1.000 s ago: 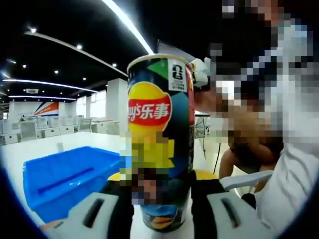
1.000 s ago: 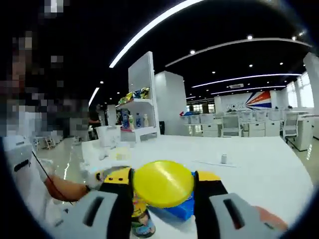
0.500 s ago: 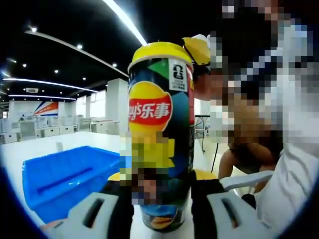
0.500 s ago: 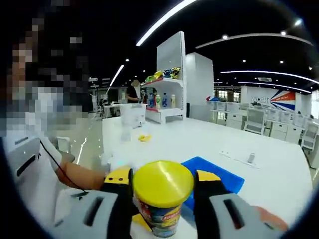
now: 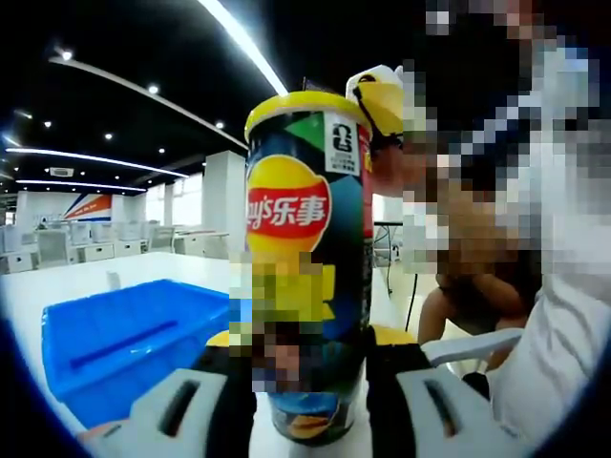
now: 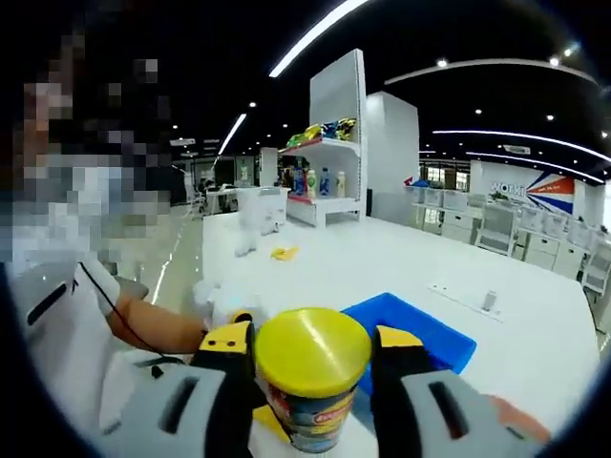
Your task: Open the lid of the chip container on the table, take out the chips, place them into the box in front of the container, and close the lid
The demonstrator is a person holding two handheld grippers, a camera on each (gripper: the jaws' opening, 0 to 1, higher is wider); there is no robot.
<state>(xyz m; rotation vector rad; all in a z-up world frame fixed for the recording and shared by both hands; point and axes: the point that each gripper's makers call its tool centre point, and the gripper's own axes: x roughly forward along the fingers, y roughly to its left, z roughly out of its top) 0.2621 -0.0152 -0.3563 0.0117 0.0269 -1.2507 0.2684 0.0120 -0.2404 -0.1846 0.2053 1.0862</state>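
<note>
The chip can (image 5: 305,239), dark with a red and yellow logo, stands upright with my left gripper (image 5: 310,345) shut on its lower part. The yellow lid (image 5: 296,100) sits on its rim. My right gripper (image 5: 380,95) reaches in at the can's top right edge. In the right gripper view I look down on the yellow lid (image 6: 312,351), with my right gripper (image 6: 313,343) shut on it and the chip can (image 6: 315,420) below. The blue box (image 5: 124,334) lies on the table to the left of the can. Its inside is hidden.
The white table (image 6: 382,267) stretches away behind the blue box (image 6: 420,329). A white container (image 6: 256,210) and a small yellow item (image 6: 284,253) sit far back on it. Shelves with goods (image 6: 320,172) stand beyond. A person's arm (image 6: 153,329) is close on one side.
A second ago the can's top was uncovered and my right gripper held the lid away from it. The lid has come down onto the rim and now sits lower than half a second ago.
</note>
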